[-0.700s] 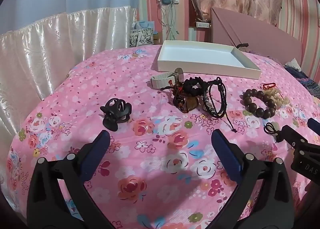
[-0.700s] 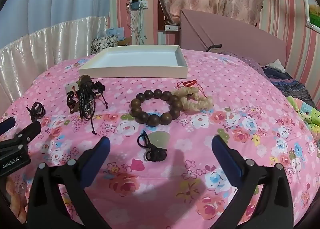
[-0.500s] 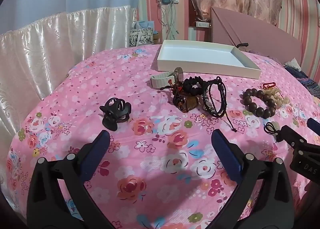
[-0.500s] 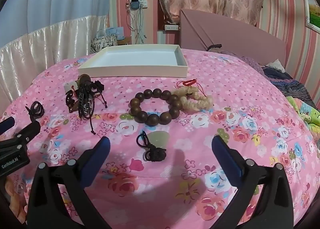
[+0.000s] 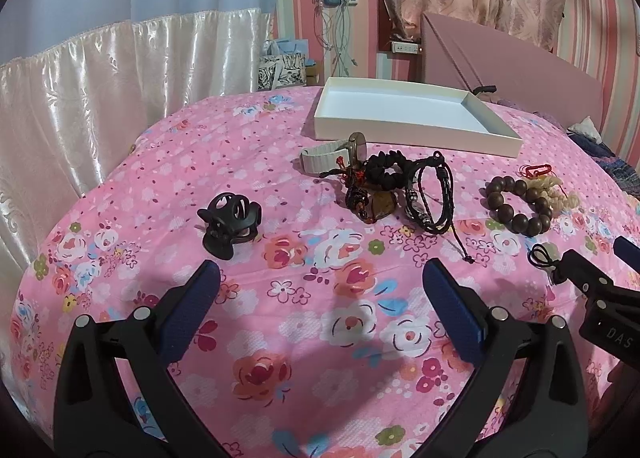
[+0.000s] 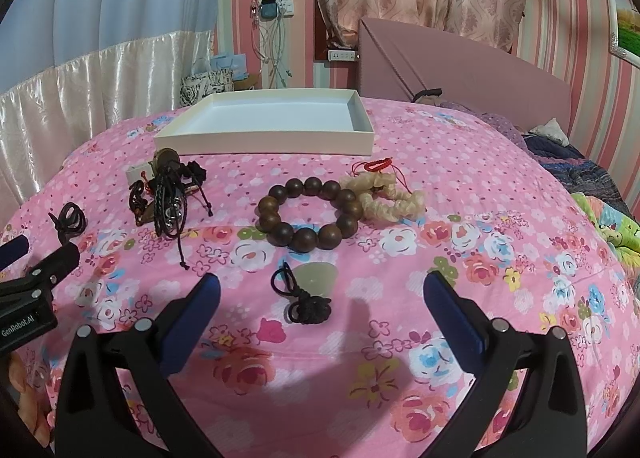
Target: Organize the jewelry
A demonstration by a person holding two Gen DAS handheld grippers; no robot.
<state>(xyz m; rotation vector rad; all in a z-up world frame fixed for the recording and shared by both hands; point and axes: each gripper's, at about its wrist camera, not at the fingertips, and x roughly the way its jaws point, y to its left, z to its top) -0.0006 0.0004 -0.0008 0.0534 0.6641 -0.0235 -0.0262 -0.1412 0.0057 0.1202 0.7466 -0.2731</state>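
My left gripper hangs over the pink bedspread, tilted down, jaws spread as wide as they go with nothing between them. My right gripper sits the same way, wide apart and empty, angled down at the bed. The jewelry lies loose on the bedspread between me and the white tray, which holds nothing.

The left view gives me the black hair clip ahead of my left finger, the pale watch and the tangle of black cords.

The right view shows the wooden bead bracelet touching the cream bracelet, and a jade pendant on a black knot just ahead of my jaws.
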